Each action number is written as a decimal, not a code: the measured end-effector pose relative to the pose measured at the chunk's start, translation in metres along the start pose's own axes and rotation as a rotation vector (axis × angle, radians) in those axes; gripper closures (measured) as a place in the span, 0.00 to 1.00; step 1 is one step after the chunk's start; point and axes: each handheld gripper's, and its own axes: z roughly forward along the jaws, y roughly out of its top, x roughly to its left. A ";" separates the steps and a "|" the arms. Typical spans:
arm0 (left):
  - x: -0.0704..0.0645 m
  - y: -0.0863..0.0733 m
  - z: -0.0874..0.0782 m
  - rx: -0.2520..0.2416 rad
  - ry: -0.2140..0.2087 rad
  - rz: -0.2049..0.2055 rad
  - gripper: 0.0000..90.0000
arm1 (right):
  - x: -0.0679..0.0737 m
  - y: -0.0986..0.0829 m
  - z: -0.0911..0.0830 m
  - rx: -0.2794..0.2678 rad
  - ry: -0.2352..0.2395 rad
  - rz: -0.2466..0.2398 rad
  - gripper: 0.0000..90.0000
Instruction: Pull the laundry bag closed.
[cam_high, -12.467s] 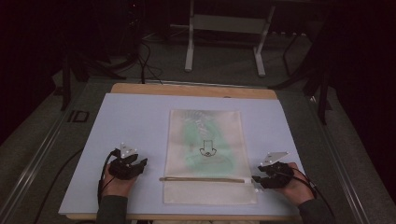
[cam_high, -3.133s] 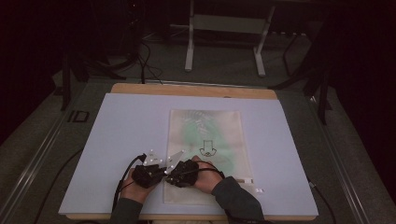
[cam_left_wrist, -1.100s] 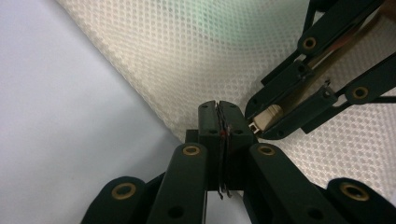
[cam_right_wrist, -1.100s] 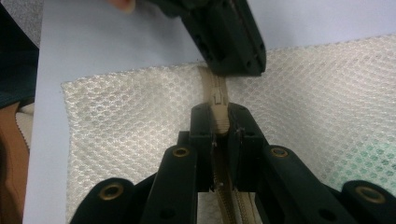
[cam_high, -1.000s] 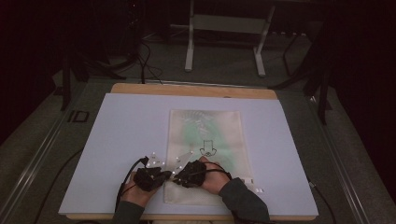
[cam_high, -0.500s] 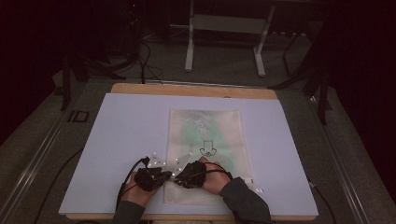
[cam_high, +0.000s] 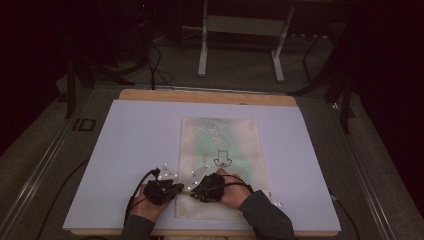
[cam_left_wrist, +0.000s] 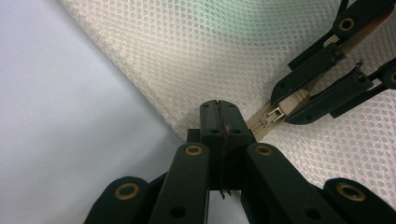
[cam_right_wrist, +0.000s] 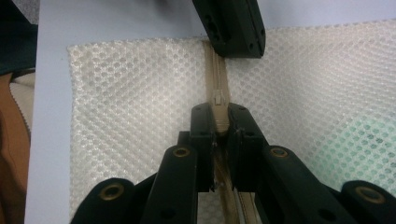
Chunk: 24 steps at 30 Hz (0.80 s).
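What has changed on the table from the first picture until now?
Both tongs moved inward from the bag's two sides to its near left corner. The left tongs now pinch the bag edge; the right tongs grip the zipper pull. The bag stayed in place.

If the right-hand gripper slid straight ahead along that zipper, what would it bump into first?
Probably the left gripper, whose shut jaws pinch the end of the mesh bag's zipper just ahead of the right gripper.

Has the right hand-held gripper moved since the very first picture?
Yes. The right hand-held gripper went left along the mesh bag, from the bag's right edge to its left end, beside the left hand-held gripper.
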 end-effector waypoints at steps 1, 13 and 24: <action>0.000 0.000 0.000 0.000 0.000 0.001 0.99 | 0.000 0.000 0.000 0.002 0.000 0.001 0.92; 0.000 0.000 0.000 0.001 0.003 0.004 0.99 | 0.002 -0.006 -0.006 0.022 -0.012 -0.010 0.92; 0.000 0.000 0.000 0.005 0.007 0.010 0.99 | 0.003 -0.013 -0.011 0.032 -0.018 -0.009 0.92</action>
